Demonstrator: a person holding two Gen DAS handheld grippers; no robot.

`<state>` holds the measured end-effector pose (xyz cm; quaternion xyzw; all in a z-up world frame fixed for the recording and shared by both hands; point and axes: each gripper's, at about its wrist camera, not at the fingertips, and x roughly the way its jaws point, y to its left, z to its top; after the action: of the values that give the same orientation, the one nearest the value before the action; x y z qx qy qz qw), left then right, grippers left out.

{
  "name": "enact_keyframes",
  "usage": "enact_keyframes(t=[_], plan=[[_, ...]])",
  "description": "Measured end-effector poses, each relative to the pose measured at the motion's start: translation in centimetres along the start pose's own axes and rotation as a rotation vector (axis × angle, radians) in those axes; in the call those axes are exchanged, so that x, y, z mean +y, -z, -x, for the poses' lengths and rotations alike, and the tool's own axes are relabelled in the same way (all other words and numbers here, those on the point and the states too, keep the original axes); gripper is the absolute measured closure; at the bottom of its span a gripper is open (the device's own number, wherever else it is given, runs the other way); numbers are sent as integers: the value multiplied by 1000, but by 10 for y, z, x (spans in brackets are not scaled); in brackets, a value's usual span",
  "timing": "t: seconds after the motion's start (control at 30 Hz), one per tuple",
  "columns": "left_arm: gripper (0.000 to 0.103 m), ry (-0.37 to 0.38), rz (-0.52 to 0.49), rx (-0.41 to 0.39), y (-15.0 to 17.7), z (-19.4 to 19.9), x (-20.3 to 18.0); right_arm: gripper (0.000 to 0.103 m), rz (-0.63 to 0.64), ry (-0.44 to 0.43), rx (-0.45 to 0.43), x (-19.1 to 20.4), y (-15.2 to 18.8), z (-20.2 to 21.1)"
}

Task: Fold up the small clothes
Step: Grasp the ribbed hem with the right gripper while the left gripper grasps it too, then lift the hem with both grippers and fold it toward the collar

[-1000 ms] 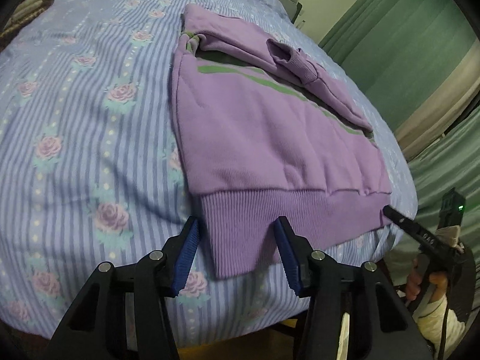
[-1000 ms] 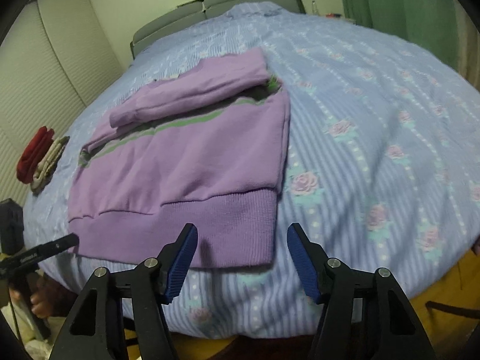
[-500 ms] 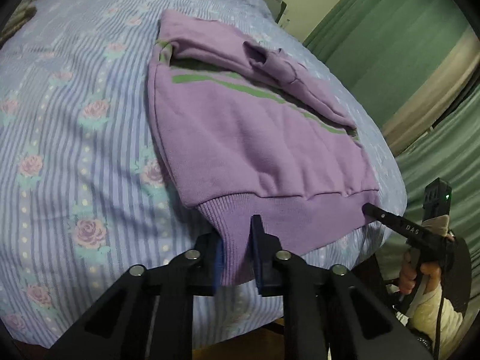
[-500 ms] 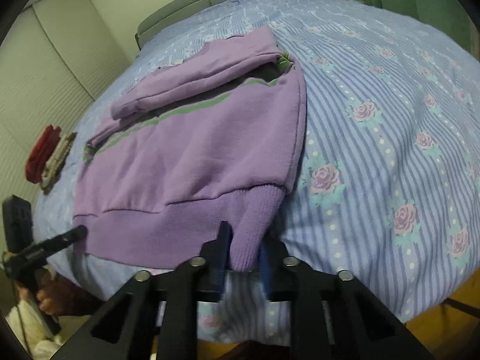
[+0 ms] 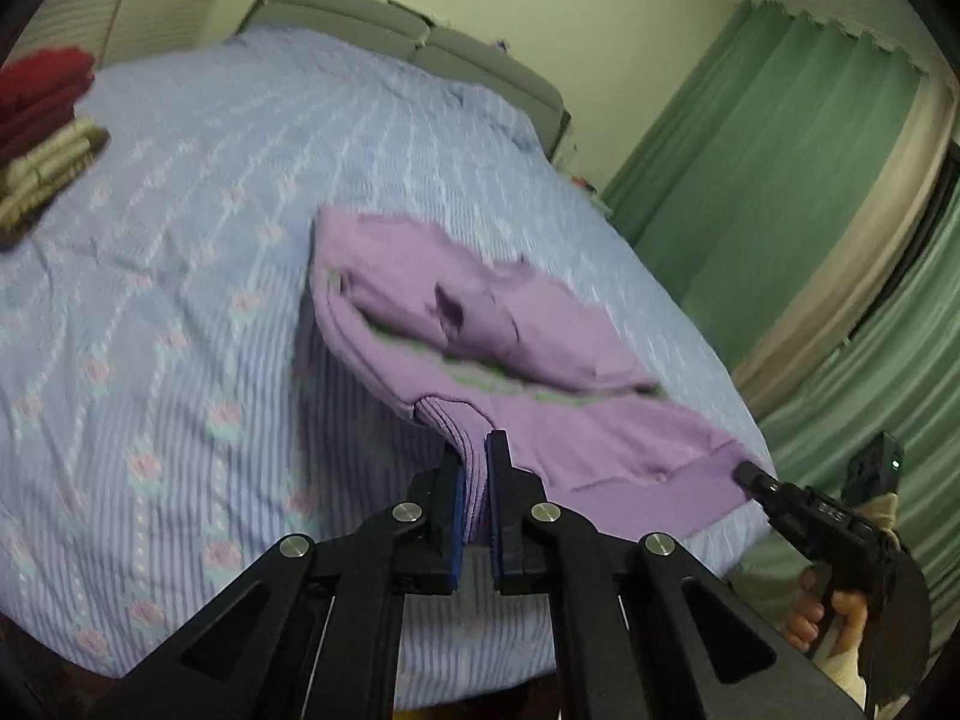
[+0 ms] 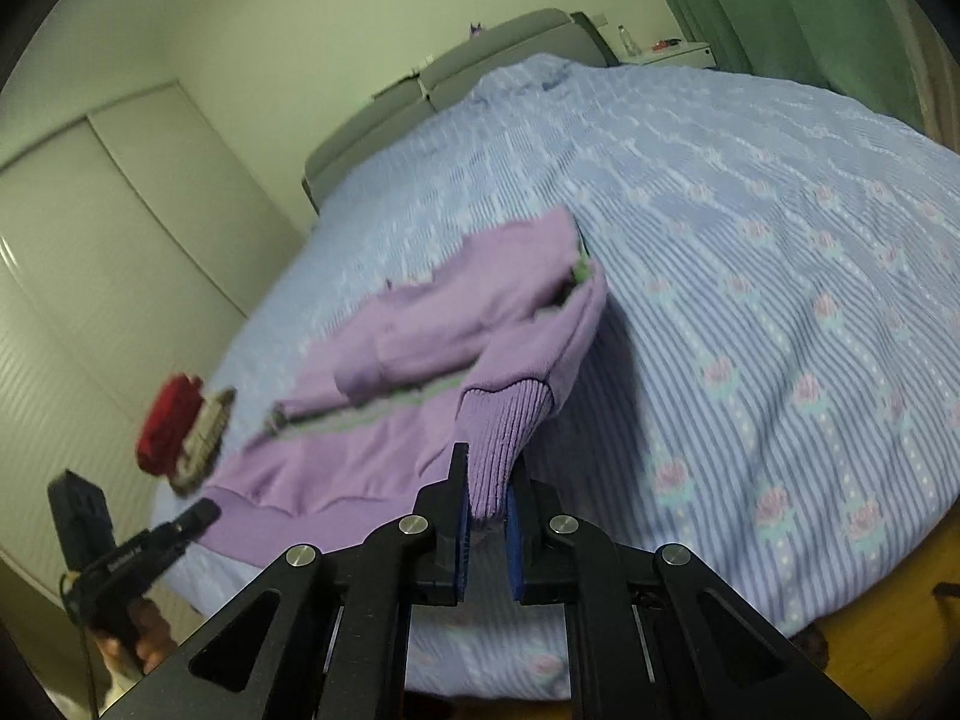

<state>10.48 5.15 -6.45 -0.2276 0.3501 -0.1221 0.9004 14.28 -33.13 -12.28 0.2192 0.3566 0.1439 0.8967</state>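
A small purple sweater point(image 5: 480, 324) with a green stripe lies on the bed, sleeves folded across its chest. My left gripper point(image 5: 474, 480) is shut on the left corner of its ribbed hem and holds it lifted off the bed. My right gripper point(image 6: 486, 504) is shut on the right corner of the ribbed hem point(image 6: 504, 426), also lifted. The sweater point(image 6: 432, 330) hangs between the two corners, with its collar end resting on the bed. The right gripper also shows in the left wrist view point(image 5: 750, 474), and the left gripper in the right wrist view point(image 6: 201, 513).
The bed has a blue striped floral cover point(image 5: 180, 240). A stack of folded red and beige clothes point(image 5: 42, 114) sits near its left edge, also in the right wrist view point(image 6: 180, 432). Green curtains point(image 5: 780, 180) hang on the right. A grey headboard point(image 6: 480, 72) stands at the far end.
Both grippers closed on the hem corners, then lifted them up and forward over the sweater. The hem has risen off the bed.
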Motion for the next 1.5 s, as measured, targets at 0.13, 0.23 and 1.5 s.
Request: enact_keyframes(t=[0.13, 0.23, 1.5], plan=[[95, -2, 4, -62, -26, -2, -5, 93, -33, -39, -46, 10, -21, -1], [95, -1, 12, -108, -49, -5, -6, 93, -61, -54, -89, 16, -42, -4], [94, -200, 199, 121, -165, -229, 89, 93, -237, 168, 38, -21, -174, -249]])
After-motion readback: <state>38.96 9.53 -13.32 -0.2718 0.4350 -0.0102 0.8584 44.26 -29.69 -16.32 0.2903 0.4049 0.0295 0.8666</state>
